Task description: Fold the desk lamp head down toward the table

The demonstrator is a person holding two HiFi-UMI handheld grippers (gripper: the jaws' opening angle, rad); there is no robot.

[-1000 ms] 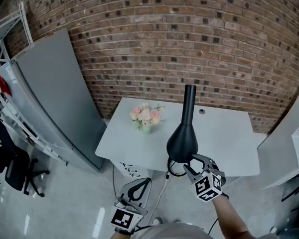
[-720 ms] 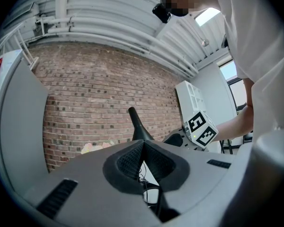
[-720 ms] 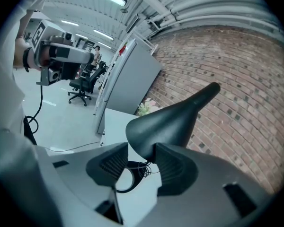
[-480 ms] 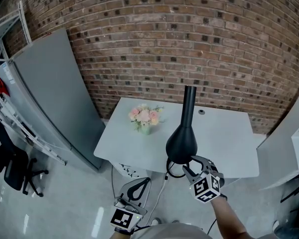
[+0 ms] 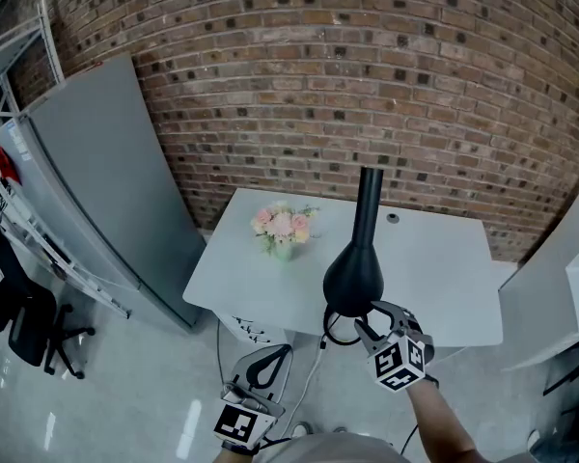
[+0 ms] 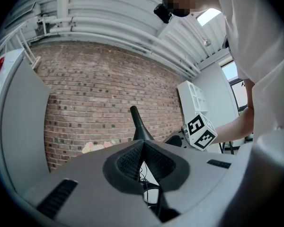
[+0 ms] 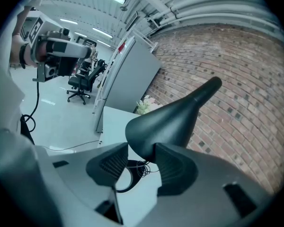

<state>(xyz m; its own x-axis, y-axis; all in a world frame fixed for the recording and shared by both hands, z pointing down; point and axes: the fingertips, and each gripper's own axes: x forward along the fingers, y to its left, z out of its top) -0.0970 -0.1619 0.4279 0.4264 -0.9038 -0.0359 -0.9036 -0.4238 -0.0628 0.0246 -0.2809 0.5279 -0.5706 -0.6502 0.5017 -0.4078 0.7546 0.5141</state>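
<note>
Lamp head (image 5: 353,276) upright over counter (image 5: 444,268) front edge, wide end clamped by right tongs (image 5: 365,314). Left tongs (image 5: 267,363) pressed together, empty, below counter. Grasp judged made; downward swing toward counter called for next.

In the head view, the lamp head (image 5: 353,280) conceals most of the black ring (image 5: 340,334) beneath it at the near edge of the table (image 5: 444,278). A small object (image 5: 392,217) on the far side of the table is too small to identify. The rear of the left gripper (image 5: 282,351) is hidden behind the person's shirt.
</note>
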